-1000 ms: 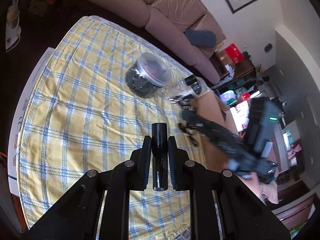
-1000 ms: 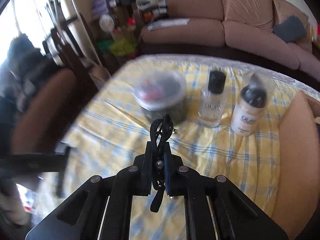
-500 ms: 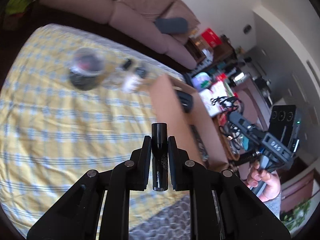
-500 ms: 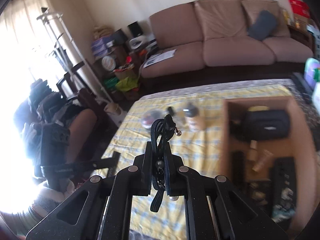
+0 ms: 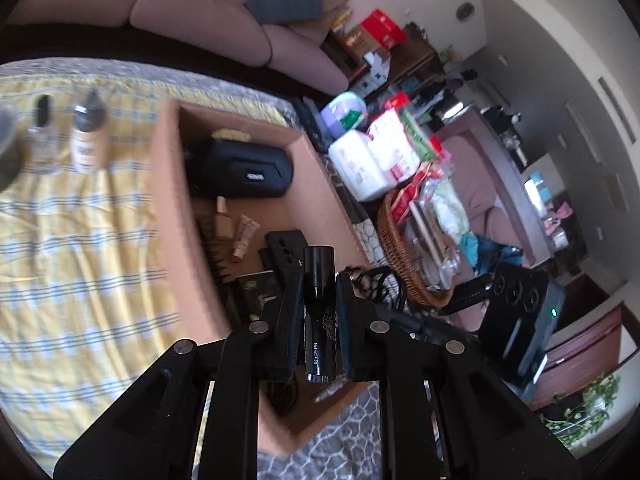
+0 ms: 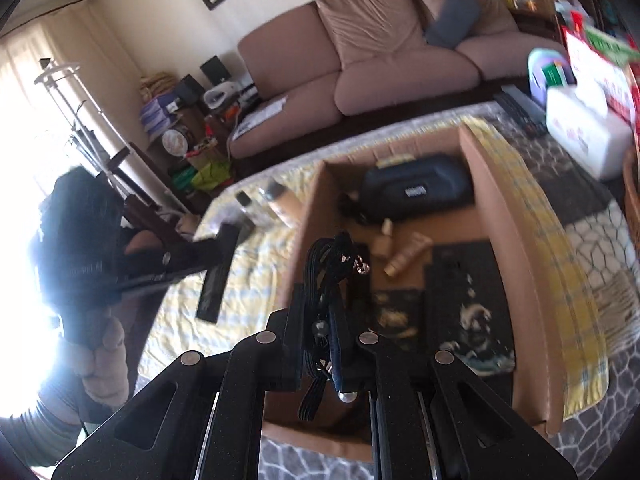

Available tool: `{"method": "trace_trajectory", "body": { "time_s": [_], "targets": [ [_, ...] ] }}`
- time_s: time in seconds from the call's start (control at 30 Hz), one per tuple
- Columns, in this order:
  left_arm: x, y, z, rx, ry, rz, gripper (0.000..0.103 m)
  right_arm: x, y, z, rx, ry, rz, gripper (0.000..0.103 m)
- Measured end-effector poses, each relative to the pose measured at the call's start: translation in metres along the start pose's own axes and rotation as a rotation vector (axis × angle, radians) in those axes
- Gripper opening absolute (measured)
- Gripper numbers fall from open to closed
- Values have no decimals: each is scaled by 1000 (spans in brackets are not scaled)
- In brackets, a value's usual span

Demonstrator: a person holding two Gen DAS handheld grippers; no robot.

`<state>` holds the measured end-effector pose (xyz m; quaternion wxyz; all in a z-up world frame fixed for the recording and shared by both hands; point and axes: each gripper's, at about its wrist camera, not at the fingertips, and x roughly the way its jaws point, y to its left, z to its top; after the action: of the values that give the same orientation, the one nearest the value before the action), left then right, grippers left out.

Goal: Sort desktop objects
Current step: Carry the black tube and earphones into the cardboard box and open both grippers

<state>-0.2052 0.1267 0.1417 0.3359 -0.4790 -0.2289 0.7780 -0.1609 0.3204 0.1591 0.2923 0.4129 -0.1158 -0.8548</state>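
At centre-bottom of the left wrist view, the left gripper (image 5: 318, 316) pinches a black tube (image 5: 319, 312) over the cardboard box (image 5: 172, 216). Right gripper (image 6: 320, 324) pinches a black cord bundle (image 6: 326, 280). Box holds several items already; two bottles (image 5: 86, 136) wait at upper left, approx. half done.

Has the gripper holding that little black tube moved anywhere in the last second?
Yes. The left gripper, shut on the black tube, has travelled off the yellow checked cloth toward the cardboard box, which now lies beneath its fingers.
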Motion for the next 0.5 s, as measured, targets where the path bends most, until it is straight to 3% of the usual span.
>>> {"method": "trace_trajectory", "body": {
  "time_s": [0.17, 0.5],
  "targets": [
    [51, -12, 14, 17, 46, 67, 15, 3, -20, -1, 0, 7, -9, 10],
    [157, -8, 54, 148, 214, 336, 15, 14, -48, 8, 12, 20, -12, 10]
  ]
}}
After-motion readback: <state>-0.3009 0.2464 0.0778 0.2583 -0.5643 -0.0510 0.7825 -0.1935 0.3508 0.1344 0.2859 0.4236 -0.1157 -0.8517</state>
